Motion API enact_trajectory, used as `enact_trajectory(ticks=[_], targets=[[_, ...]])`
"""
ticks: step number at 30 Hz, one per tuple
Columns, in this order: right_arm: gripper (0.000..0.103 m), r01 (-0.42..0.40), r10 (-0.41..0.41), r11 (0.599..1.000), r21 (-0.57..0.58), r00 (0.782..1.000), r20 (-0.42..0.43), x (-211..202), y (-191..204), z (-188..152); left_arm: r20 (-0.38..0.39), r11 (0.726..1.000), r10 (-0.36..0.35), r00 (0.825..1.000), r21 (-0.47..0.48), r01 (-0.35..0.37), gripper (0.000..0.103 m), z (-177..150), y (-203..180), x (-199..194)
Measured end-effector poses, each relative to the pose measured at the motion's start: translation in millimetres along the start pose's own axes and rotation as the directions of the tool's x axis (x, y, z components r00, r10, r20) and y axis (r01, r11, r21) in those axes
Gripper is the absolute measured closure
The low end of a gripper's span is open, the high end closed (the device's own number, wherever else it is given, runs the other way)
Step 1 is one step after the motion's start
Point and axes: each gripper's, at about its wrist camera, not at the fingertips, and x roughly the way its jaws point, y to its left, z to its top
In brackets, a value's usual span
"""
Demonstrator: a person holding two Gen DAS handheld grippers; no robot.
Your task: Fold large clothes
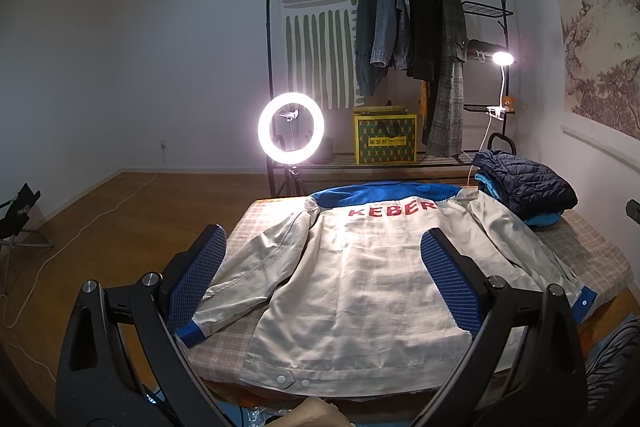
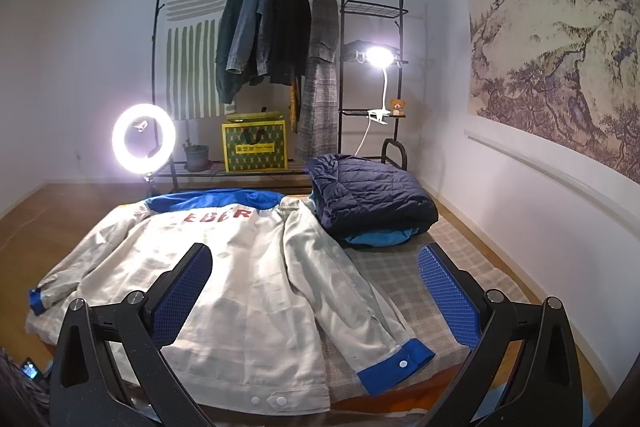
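A beige jacket (image 1: 360, 283) with a blue yoke, blue cuffs and red lettering lies spread flat, back up, on a checked table (image 1: 248, 223), sleeves out to both sides. It also shows in the right wrist view (image 2: 248, 275). My left gripper (image 1: 324, 247) is open and empty, held above the jacket's near hem. My right gripper (image 2: 316, 263) is open and empty, above the jacket's right sleeve (image 2: 352, 307) and its blue cuff (image 2: 396, 363).
A folded navy puffer jacket on a blue garment (image 2: 372, 199) sits at the table's far right. Behind stand a ring light (image 1: 291, 127), a clothes rack with hanging coats (image 1: 412, 23), a yellow box (image 1: 385, 139) and a clip lamp (image 1: 503, 59). Wooden floor lies to the left.
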Motion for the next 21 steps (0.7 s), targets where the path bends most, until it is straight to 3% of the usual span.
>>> enact_trajectory(ticks=[21], targets=[[0.001, -0.006, 0.006, 1.000, 0.000, 1.000, 0.000, 1.9, 5.3, 0.9, 0.002, 1.000, 0.001, 1.000, 0.003, -0.001, 0.003, -0.8, -1.4, -1.9]])
